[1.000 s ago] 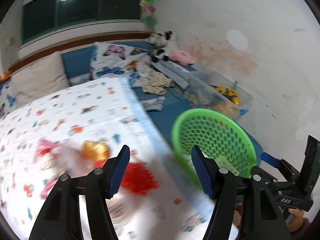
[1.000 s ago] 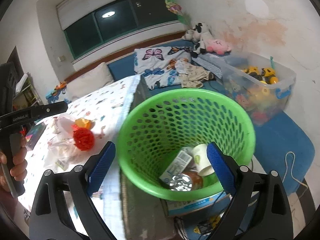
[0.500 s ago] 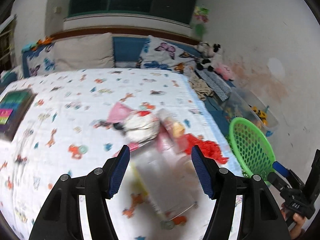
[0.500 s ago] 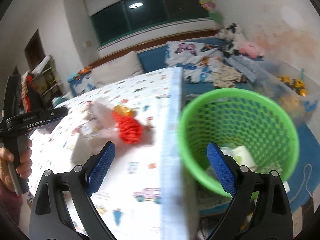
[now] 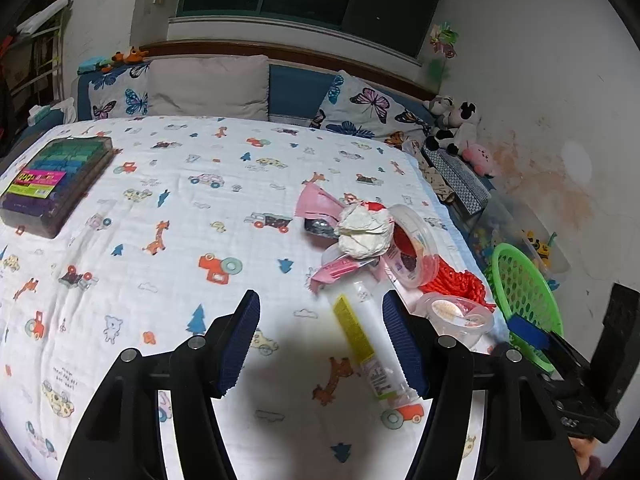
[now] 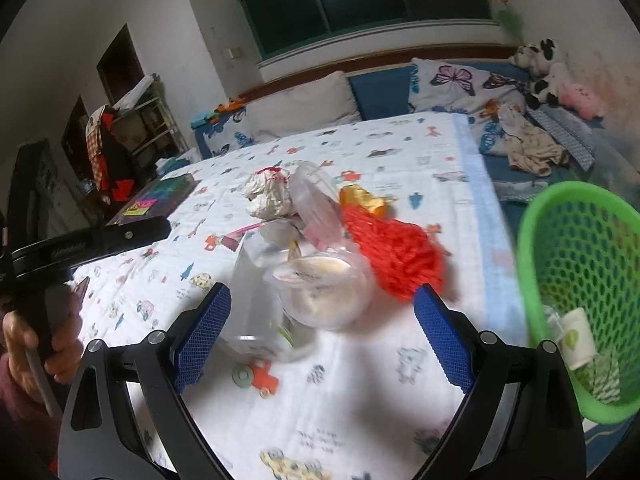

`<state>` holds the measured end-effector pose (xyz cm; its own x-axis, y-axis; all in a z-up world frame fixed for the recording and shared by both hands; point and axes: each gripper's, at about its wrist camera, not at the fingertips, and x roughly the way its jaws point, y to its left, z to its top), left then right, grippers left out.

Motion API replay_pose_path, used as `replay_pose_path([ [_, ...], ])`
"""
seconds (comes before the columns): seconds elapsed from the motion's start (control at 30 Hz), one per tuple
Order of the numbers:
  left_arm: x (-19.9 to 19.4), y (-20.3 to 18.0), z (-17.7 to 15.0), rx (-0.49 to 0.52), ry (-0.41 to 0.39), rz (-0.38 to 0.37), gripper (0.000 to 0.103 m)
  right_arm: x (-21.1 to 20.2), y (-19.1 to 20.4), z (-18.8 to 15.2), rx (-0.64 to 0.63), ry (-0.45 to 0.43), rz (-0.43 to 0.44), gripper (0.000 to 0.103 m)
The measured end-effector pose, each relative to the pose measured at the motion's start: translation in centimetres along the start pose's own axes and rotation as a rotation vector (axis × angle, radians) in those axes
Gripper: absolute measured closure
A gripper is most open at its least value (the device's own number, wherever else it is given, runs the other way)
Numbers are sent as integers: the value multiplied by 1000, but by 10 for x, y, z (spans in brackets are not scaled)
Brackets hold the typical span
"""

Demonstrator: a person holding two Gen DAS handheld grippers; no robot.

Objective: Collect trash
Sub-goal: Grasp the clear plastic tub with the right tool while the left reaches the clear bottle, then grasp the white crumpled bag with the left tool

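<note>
A heap of trash lies on the bed: a clear bottle with a yellow label, a crumpled white paper ball, a clear tub on its side, a lidded round cup, a red mesh net and pink wrappers. My left gripper is open and empty, just left of the bottle. My right gripper is open and empty, facing the cup, the bottle and the red net. The green basket at the bed's right side holds some trash.
A flat box of coloured blocks lies at the bed's left. Pillows and plush toys line the far side. A clear toy bin stands by the wall behind the basket.
Both grippers have swung left, away from the basket and onto the trash heap on the bed. Both stay open and empty.
</note>
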<state>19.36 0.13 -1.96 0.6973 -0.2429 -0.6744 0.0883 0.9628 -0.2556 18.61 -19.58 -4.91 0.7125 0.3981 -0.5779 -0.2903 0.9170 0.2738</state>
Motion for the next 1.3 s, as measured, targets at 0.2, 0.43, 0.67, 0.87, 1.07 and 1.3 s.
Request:
replay_pose_path([
  [0.2,2,8,-3,-23,17,-7,41,24,1,1,-13,34,-24,19],
  [0.43,13,3,-6,-36,54,-23,41,33,-3,-2,0,43,-9,37],
  [0.67,30,-15,-6,-26,100,-32,41,9,-6,-4,23,-2,12,37],
  [0.87,42,-29,-4,-19,124,-20,41,-19,-17,-5,42,-47,3,37],
  [1.07,42,-37,12,27,77,11,41,-40,-28,-10,68,-80,-4,37],
  [1.3,61,-45,38,133,46,15,41,-48,-35,-14,85,-91,-13,37],
])
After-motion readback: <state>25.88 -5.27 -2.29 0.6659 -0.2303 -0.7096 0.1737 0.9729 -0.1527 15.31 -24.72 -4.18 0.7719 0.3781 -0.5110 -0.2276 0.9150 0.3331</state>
